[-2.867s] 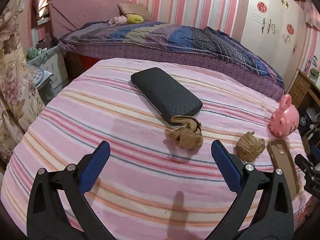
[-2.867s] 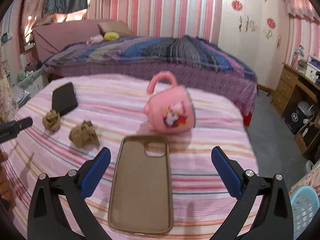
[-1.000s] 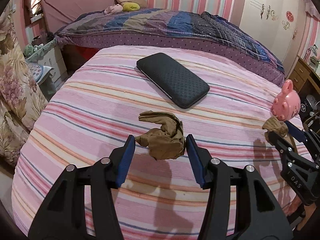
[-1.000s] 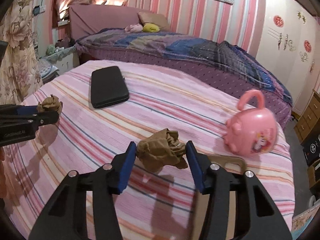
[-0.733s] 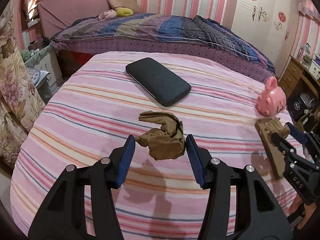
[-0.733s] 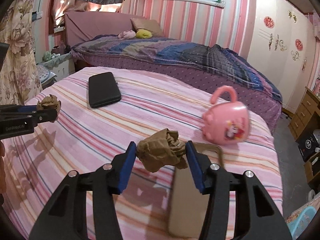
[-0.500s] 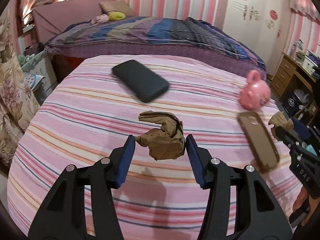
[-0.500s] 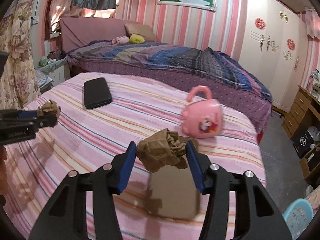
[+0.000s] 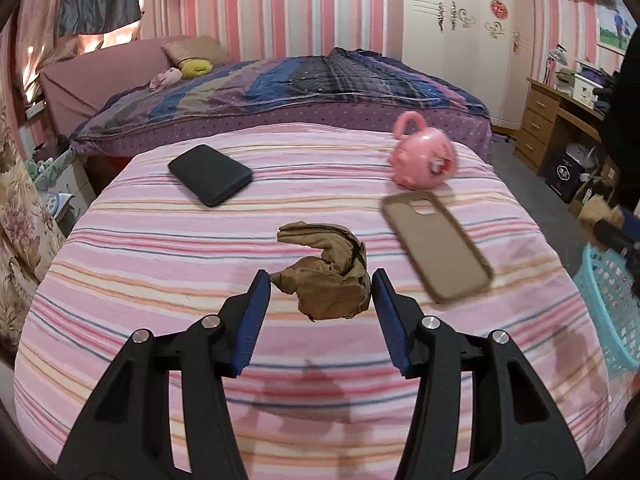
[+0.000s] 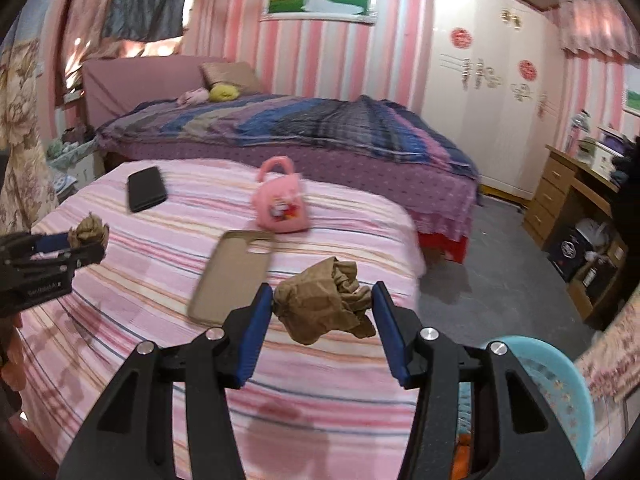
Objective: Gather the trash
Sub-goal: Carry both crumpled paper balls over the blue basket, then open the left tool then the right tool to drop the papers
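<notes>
The left tongs (image 9: pixel 322 284) are clamped on a brown paper wad (image 9: pixel 326 270), which hangs between the blue pads above the striped table (image 9: pixel 160 264). The lower part of the wad's far side is hidden by its own folds. The right tongs (image 10: pixel 323 300) grip a second wad (image 10: pixel 324 304) the same way, held over the table's near right edge. In the left view the right tongs show only as a blurred tip with a scrap of brown paper at the far right border, cut off by the frame. In the right view the left tongs appear at the left border, seen side-on with their wad at the tip; a bit of a hand shows below them.

On the table lie a tan phone case (image 9: pixel 436 246), smeared by blur, a pink mug (image 9: pixel 424 160) just beyond it, and a black case (image 9: pixel 210 174) well apart to the left. A blue basket (image 10: pixel 556 396) stands on the floor by the table's right side, half hidden behind the right tongs' arm; its contents cannot be made out. A bed (image 10: pixel 304 128) lies behind the table.
</notes>
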Available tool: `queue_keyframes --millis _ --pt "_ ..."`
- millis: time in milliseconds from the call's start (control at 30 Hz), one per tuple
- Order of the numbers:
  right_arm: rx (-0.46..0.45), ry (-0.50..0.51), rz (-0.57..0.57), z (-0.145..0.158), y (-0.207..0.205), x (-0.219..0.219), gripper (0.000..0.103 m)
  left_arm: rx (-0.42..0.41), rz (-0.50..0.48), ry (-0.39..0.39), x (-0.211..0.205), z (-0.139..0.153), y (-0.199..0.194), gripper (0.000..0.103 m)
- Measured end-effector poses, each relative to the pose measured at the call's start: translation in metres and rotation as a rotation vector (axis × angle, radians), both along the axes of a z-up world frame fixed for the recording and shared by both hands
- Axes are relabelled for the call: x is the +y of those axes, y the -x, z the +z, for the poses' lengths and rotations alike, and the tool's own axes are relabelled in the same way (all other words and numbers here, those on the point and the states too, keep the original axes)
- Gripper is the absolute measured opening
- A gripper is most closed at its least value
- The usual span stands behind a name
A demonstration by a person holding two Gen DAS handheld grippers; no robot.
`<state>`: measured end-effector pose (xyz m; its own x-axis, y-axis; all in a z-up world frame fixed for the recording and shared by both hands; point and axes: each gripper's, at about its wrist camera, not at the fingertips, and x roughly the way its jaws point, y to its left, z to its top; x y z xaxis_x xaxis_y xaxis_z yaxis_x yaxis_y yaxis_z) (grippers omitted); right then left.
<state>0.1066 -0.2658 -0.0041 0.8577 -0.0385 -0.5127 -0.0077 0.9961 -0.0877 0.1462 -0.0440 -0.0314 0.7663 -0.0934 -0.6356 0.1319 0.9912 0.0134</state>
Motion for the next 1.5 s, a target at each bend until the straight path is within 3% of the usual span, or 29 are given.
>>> queue_keyframes --millis 100,233,500,800,1100,1500 --pt "-0.016 -0.003 -0.054 0.004 0.022 -0.032 0.051 0.024 -0.018 0.030 -0.016 -0.008 0.014 0.051" --pt "-0.021 -0.018 -0.097 0.005 0.036 -0.062 0.051 0.030 -0.041 -0.009 -0.044 -0.015 0.024 0.051" --pt "-0.003 -0.038 -0.163 -0.001 0.060 -0.126 0.051 0.011 -0.074 0.013 -0.091 -0.004 0.036 0.052" --pt "0.037 -0.048 -0.226 -0.016 0.078 -0.191 0.051 -0.019 -0.179 0.026 -0.173 0.000 0.046 0.052" --pt "0.035 -0.073 -0.284 -0.031 0.089 -0.227 0.051 0.002 -0.321 0.039 -0.249 -0.013 0.060 0.052" --pt "0.029 -0.135 -0.332 -0.038 0.095 -0.254 0.051 -0.024 -0.444 0.072 -0.311 -0.011 0.071 0.052"
